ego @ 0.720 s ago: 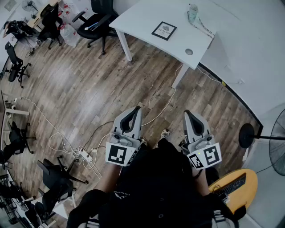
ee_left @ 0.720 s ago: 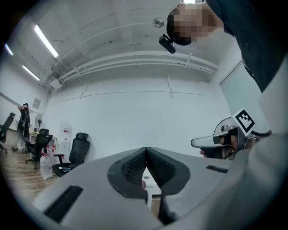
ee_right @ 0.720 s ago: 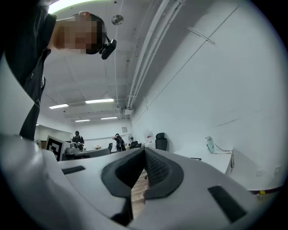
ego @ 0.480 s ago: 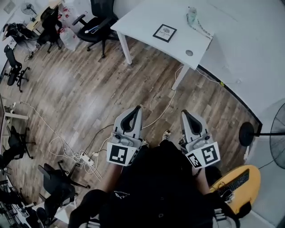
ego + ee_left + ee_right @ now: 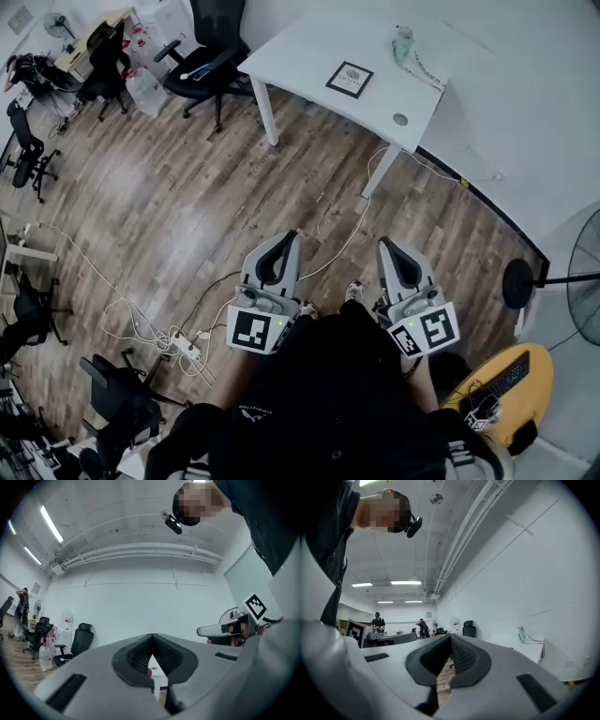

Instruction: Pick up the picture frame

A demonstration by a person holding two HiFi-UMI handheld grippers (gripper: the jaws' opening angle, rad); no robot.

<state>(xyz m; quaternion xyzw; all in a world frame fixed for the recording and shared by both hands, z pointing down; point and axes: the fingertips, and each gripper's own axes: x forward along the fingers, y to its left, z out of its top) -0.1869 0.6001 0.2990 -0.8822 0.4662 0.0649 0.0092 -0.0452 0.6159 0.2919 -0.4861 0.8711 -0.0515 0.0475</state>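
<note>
Approaching the desk, both tools empty

I'm walking toward the desk [image 5: 300, 47], which is drawing slightly nearer. The picture frame [image 5: 350, 80] is lying flat on it, well ahead of my left tool [image 5: 287, 236] and right tool [image 5: 386, 244], both fully closed on nothing.

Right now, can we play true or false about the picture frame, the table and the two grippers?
1. The picture frame lies on the white table. True.
2. The left gripper and the right gripper are both shut. True.
3. The left gripper holds the picture frame. False: it holds nothing and is above the wooden floor, away from the table.
4. The bottle stands on the floor. False: it stands on the table, beyond the picture frame.
</note>
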